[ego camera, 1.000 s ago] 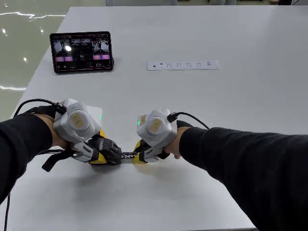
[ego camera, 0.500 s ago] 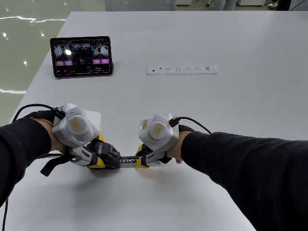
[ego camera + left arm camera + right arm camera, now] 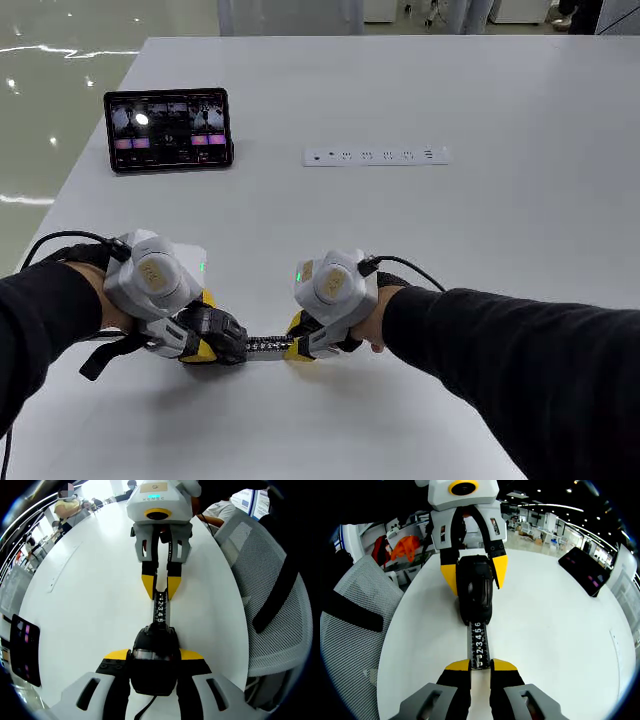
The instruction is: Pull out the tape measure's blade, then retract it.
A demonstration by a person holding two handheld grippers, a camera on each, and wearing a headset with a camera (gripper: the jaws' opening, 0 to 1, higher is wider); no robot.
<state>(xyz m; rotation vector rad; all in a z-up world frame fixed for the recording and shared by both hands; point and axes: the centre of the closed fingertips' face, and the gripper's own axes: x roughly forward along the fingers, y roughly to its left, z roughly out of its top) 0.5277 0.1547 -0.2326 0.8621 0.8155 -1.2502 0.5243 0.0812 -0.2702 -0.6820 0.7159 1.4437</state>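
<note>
My left gripper [image 3: 205,342] is clamped around the tape measure case [image 3: 226,334]. My right gripper [image 3: 296,349] pinches the blade [image 3: 266,346] tip. Both forearms are low, and the grippers face each other, close together.

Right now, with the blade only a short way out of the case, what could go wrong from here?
The right gripper pinches just the end of the blade; if that grip slips, the blade may snap back into the tape measure case. The left gripper clamps the case only by its sides, so a harder pull might twist it loose. Both risks look modest.
</note>
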